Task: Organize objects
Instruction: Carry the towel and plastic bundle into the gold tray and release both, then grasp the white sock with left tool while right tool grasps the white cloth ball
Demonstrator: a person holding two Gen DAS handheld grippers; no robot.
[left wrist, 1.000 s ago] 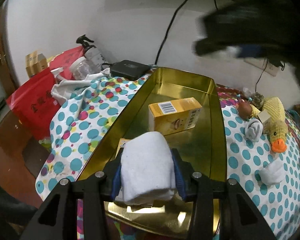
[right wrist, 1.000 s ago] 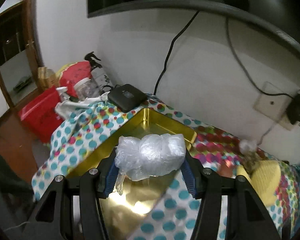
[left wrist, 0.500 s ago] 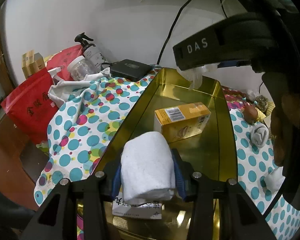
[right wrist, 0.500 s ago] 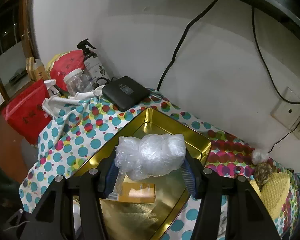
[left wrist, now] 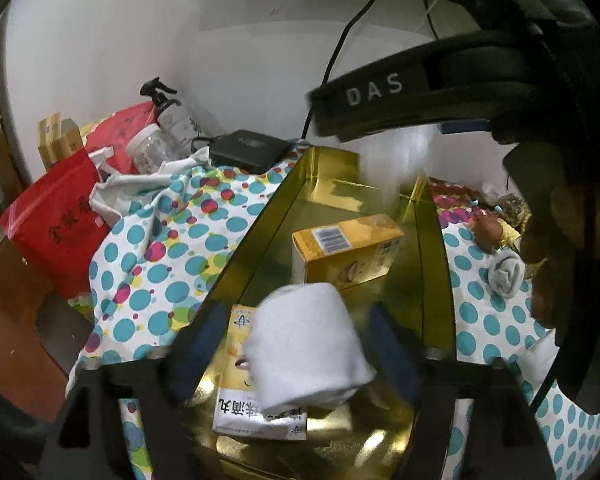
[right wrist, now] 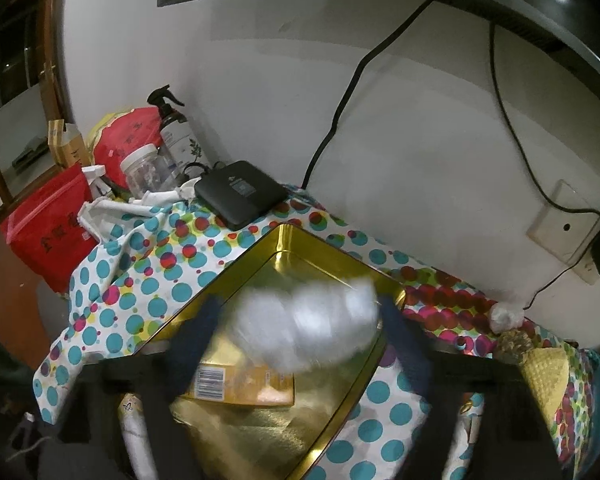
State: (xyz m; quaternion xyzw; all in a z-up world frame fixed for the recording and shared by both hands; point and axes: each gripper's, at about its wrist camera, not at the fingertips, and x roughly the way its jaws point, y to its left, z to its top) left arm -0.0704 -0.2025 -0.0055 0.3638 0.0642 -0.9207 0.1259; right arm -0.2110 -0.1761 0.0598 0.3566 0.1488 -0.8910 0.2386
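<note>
A white wall (right wrist: 420,128) with a black cable (right wrist: 340,100) running down it backs a table under a dotted cloth (left wrist: 172,248), and on that cloth I see a long gold tray (left wrist: 260,232). Through my left camera, the left gripper (left wrist: 300,344) has its jaws spread, and a rolled white towel (left wrist: 308,348) sits tilted between them, clear of the right pad; whether it touches the left one I cannot tell. Under the towel lies a flat white and yellow packet (left wrist: 244,408) on the tray floor, and further in stands a yellow box (left wrist: 348,252). The other handheld tool, marked DAS (left wrist: 380,96), crosses the upper right of that view and hides the tray's far end. My right gripper (right wrist: 300,332) is also spread wide, with a crumpled clear plastic bag (right wrist: 308,328) blurred between the pads above the tray's far corner; I cannot tell if it touches them. Off the tray, a black flat device (right wrist: 240,192), a spray bottle (right wrist: 176,128), a clear jar (right wrist: 144,168) and a red bag (right wrist: 48,232) crowd the left end, while a rolled grey sock (left wrist: 506,272) lies on the cloth to the right.
</note>
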